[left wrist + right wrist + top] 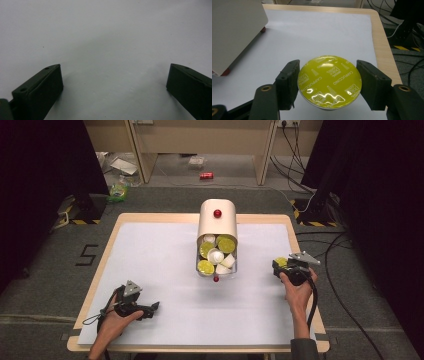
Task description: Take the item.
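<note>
Two grippers work over a white mat (160, 270) on the table (107, 251). Right gripper (328, 83) is clamped on a capsule (329, 81) with a yellow-green foil lid marked CAPPUCCINO; both pads press its rim, lid facing up. In the high view that gripper (289, 266) sits at about 3 o'clock from the box (217, 237), near the mat's right edge, capsule (281, 262) showing at its tip. The cream box lies on its side at mat centre, mouth toward 6 o'clock, holding more yellow-green and white capsules. Left gripper (150, 309) rests low at about 7 o'clock from the box, jaws wide apart with bare mat between them (113, 82).
</note>
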Demonstrator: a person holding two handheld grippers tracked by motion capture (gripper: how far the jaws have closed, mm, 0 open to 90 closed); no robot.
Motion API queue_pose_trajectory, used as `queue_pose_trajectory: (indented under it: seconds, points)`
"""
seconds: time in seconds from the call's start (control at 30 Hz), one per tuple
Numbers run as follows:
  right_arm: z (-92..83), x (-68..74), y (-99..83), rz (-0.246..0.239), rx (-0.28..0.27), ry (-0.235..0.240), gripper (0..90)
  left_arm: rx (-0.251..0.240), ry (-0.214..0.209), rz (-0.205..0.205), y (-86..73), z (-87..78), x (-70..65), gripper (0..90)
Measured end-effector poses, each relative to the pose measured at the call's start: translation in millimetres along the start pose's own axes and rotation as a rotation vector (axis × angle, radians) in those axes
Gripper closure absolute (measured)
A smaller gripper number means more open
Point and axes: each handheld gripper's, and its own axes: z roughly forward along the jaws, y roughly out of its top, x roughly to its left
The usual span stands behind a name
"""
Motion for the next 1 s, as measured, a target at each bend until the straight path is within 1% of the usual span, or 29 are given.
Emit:
queue_pose_trajectory:
  seconds: [0.17, 0.4, 0.5, 0.63, 0.7, 1.0]
  points:
    - [2.9, -3.6, -2.5, -0.002, 0.010, -0.009, 38.1, 0.000, 0.000, 0.000, 0.0, 0.0, 0.0, 0.0]
    - [5.4, -4.7, -5.5, -0.002, 0.021, -0.013, 38.1, 0.000, 0.000, 0.000, 0.0, 0.0, 0.0, 0.0]
    - [7.4, -7.1, -8.5, 0.008, 0.033, -0.018, 38.1, 0.000, 0.000, 0.000, 0.0, 0.0, 0.0, 0.0]
    - [8.2, -9.3, -10.4, 0.012, 0.034, -0.023, 38.1, 0.000, 0.000, 0.000, 0.0, 0.0, 0.0, 0.0]
    - [9.3, -10.6, -12.1, 0.021, 0.038, -0.029, 38.1, 0.000, 0.000, 0.000, 0.0, 0.0, 0.0, 0.0]
    - [11.6, -15.2, -16.3, 0.023, 0.057, -0.044, 38.0, 0.000, 0.000, 0.000, 0.0, 0.0, 0.0, 0.0]
